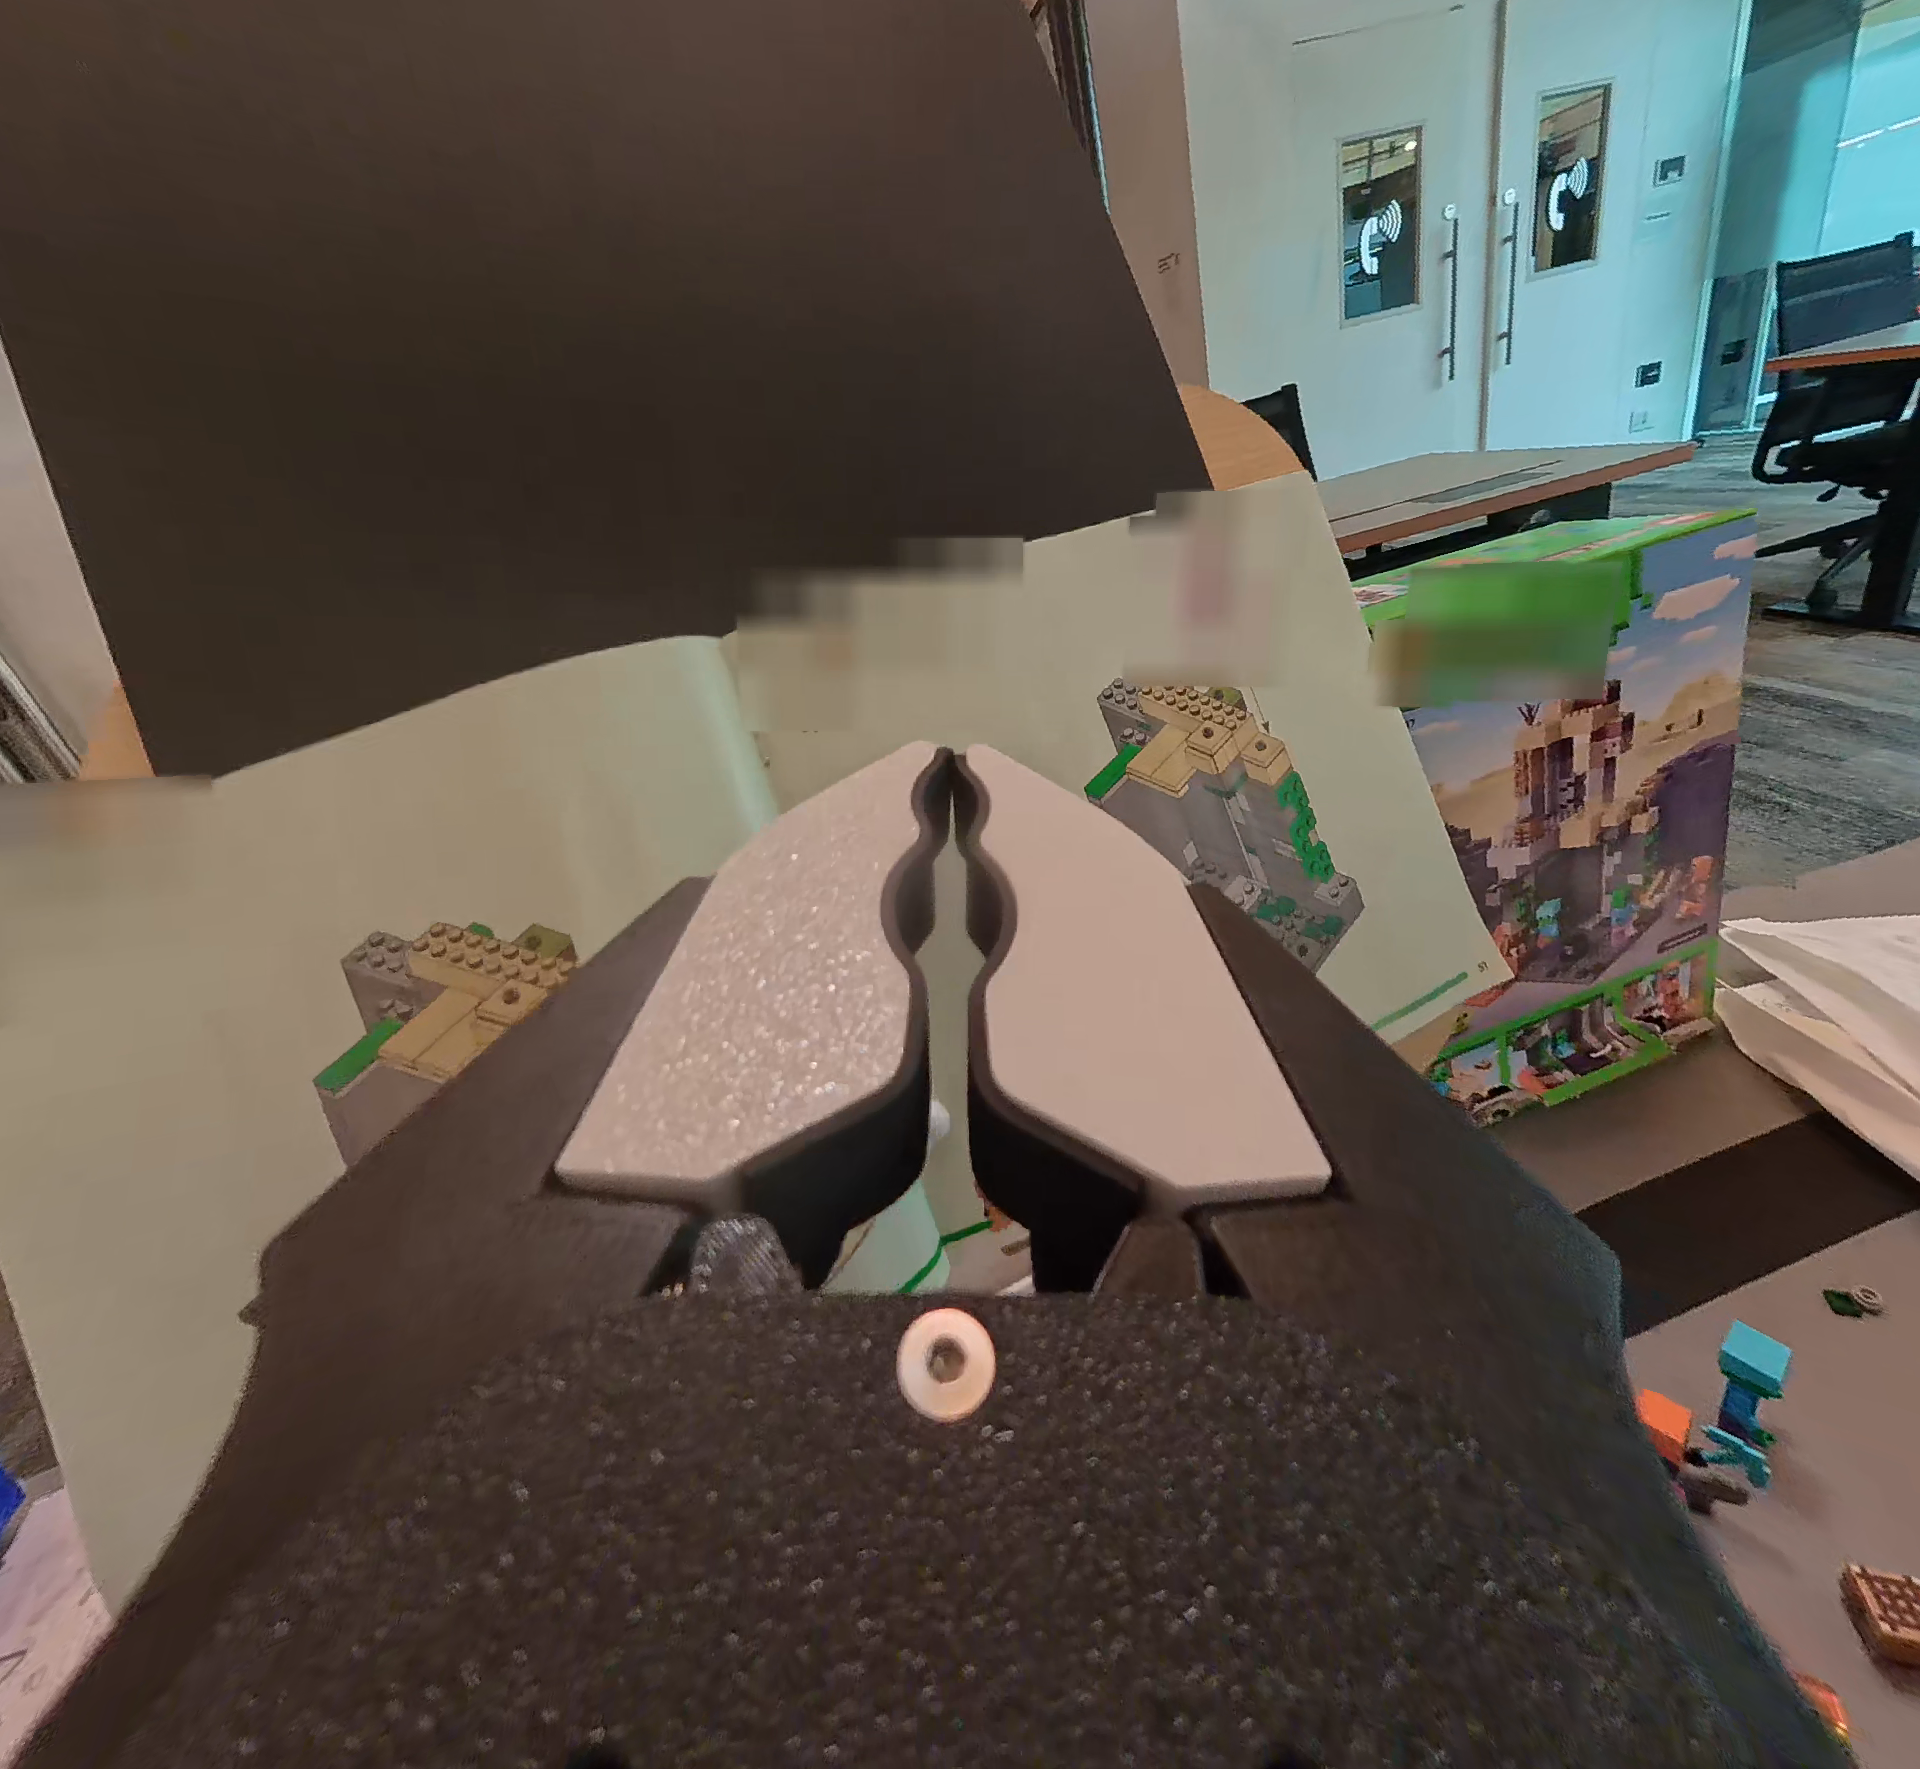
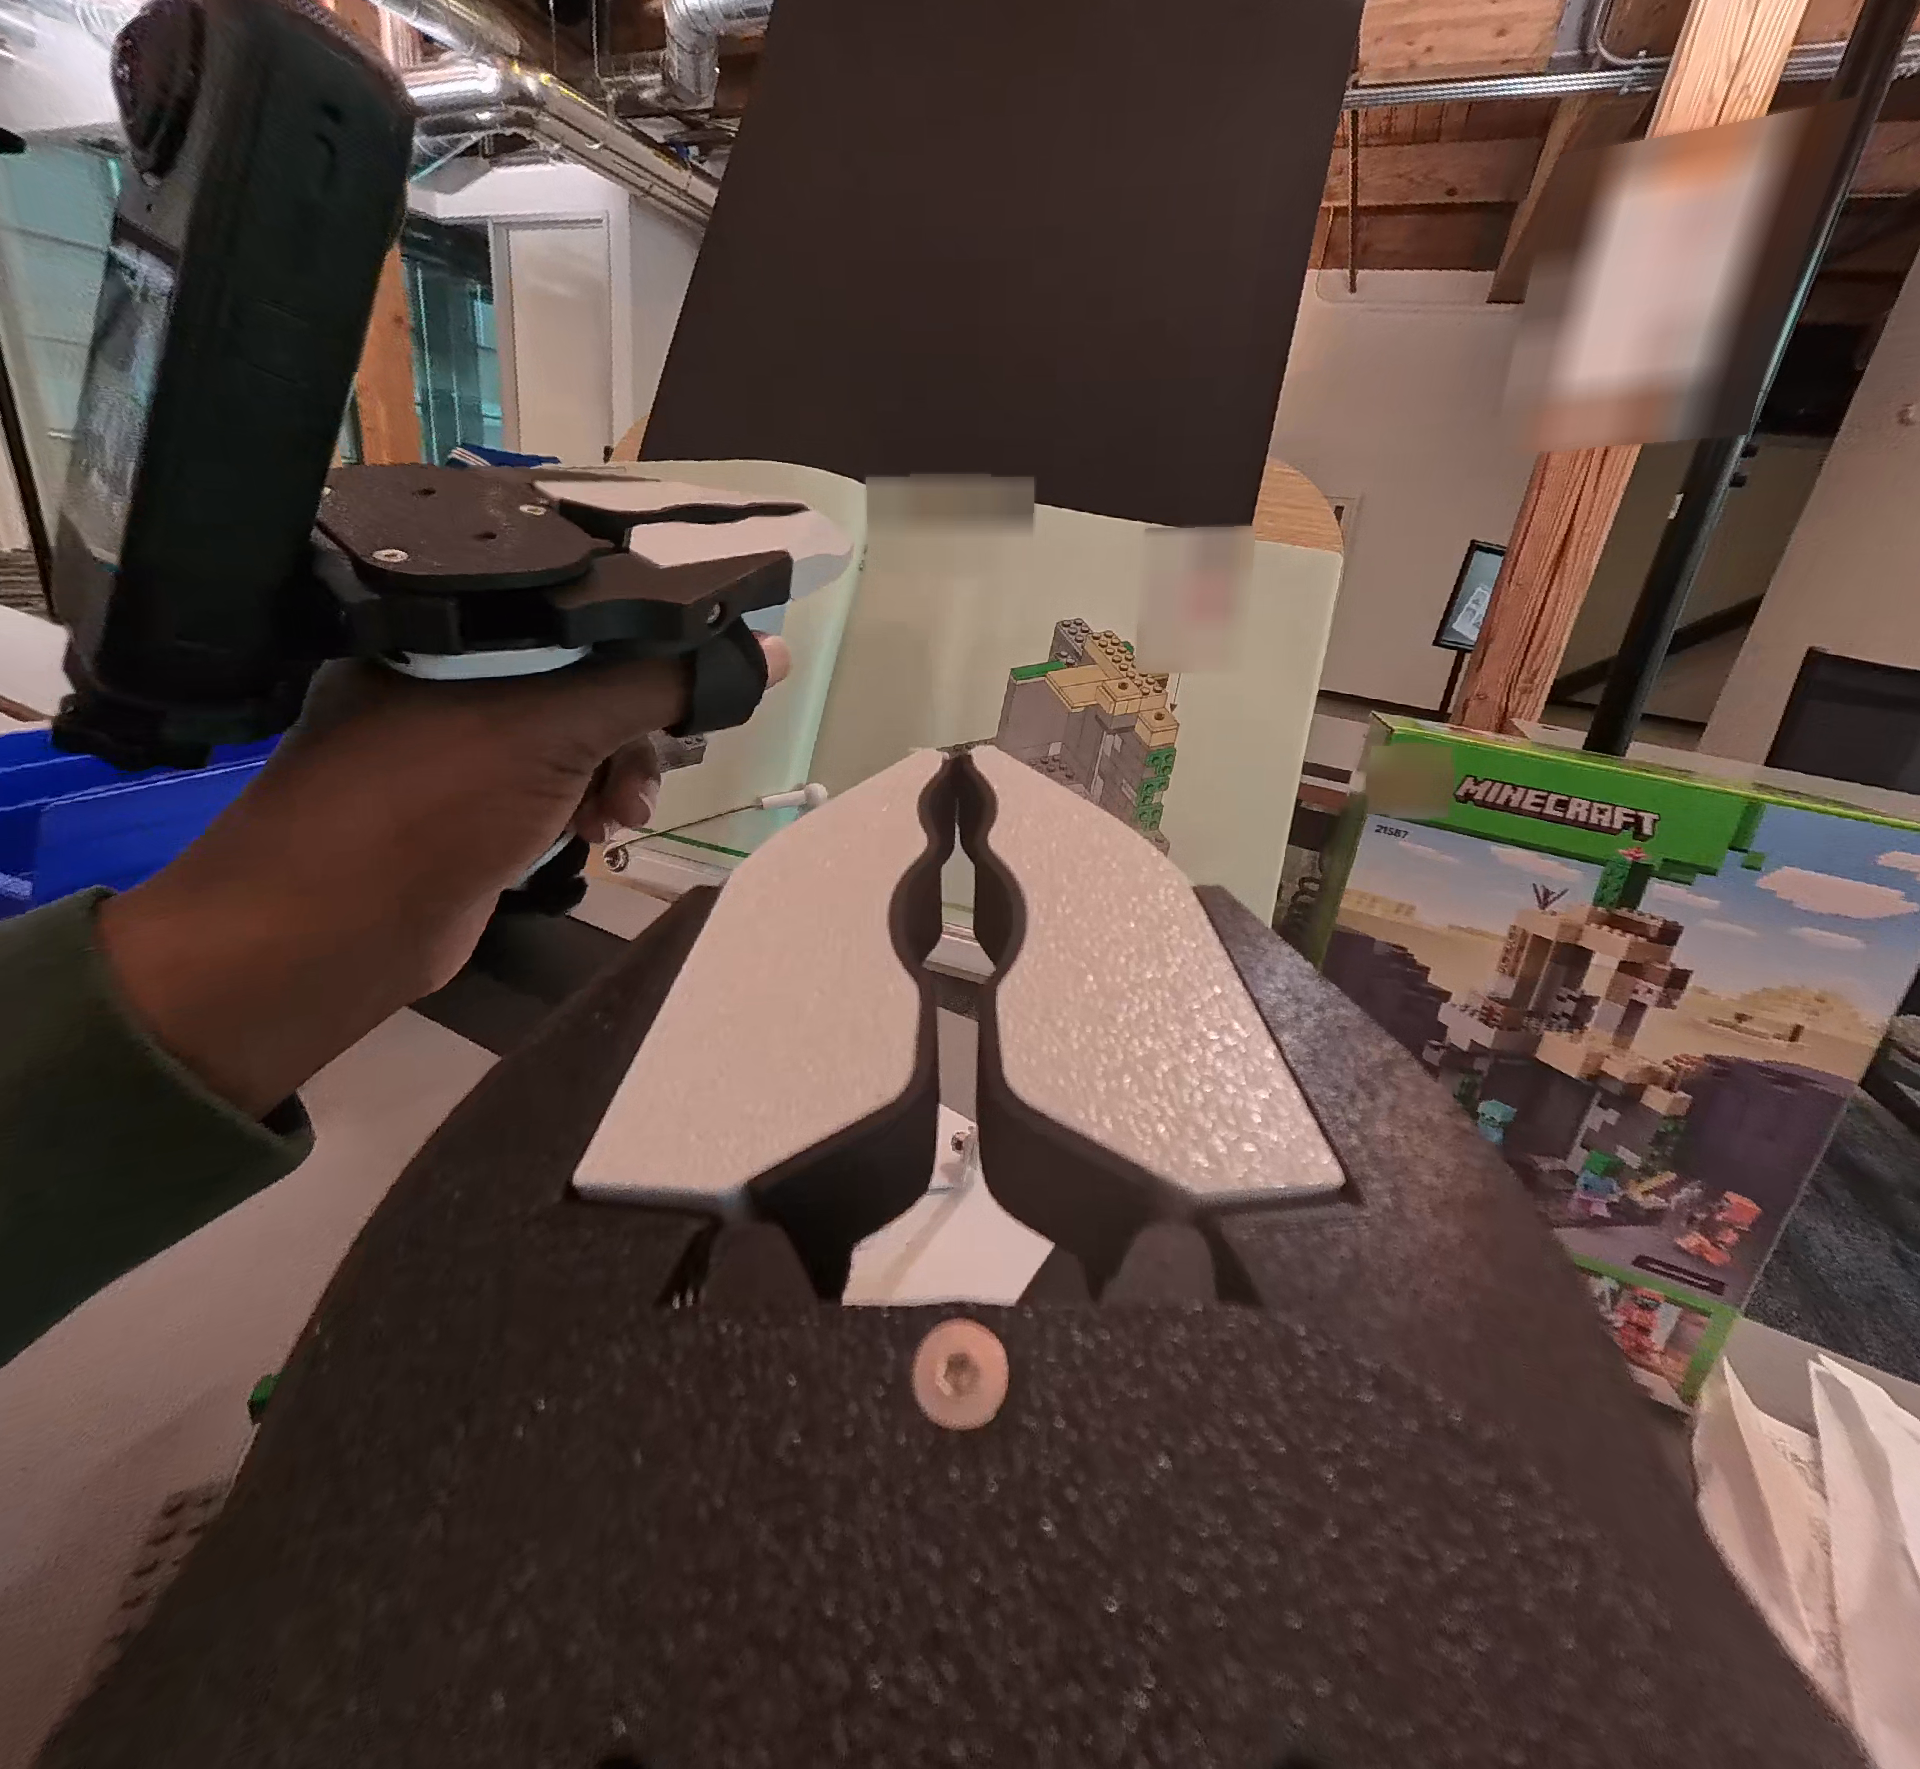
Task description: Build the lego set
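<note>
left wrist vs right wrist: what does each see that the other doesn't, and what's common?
Left wrist only: loose lego pieces on the table at lower right, and the left page of the open instruction booklet.

Right wrist only: the left gripper seen from the side, the hand holding it, and a blue bin behind.

Both: the booklet propped against a dark board, the lego box, white paper at right, and each view's own gripper shut on nothing, as with the right gripper.
</note>
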Tool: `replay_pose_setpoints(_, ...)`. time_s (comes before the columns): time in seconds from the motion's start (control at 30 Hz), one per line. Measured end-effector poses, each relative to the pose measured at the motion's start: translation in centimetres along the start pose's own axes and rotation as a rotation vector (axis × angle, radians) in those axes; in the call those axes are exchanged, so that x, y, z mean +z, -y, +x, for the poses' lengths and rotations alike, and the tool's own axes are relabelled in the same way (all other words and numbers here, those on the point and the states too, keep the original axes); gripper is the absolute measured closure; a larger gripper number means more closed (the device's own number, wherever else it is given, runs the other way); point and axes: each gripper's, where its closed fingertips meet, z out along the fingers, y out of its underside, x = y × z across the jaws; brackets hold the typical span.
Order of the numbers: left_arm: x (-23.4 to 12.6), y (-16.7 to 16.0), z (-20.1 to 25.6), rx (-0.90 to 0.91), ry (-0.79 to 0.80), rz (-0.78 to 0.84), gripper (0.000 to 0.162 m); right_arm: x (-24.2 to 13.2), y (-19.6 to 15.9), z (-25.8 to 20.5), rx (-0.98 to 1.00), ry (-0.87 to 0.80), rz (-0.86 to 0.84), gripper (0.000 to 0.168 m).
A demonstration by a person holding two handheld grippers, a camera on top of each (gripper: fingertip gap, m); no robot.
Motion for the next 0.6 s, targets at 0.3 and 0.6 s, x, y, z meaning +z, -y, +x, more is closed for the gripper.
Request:
replay_pose_setpoints(0.3, 1.8, 1.1, -0.5, 0.000, 0.003, 0.012, 0.162, 0.0, -0.1, 0.3, -0.008, 0.007, 0.007, 0.168)
replay_pose_setpoints(0.6, 1.6, 0.3, 0.5, -0.005, -0.025, 0.002, 0.162, 0.1, -0.3, 0.8, -0.006, -0.021, -0.004, 0.168)
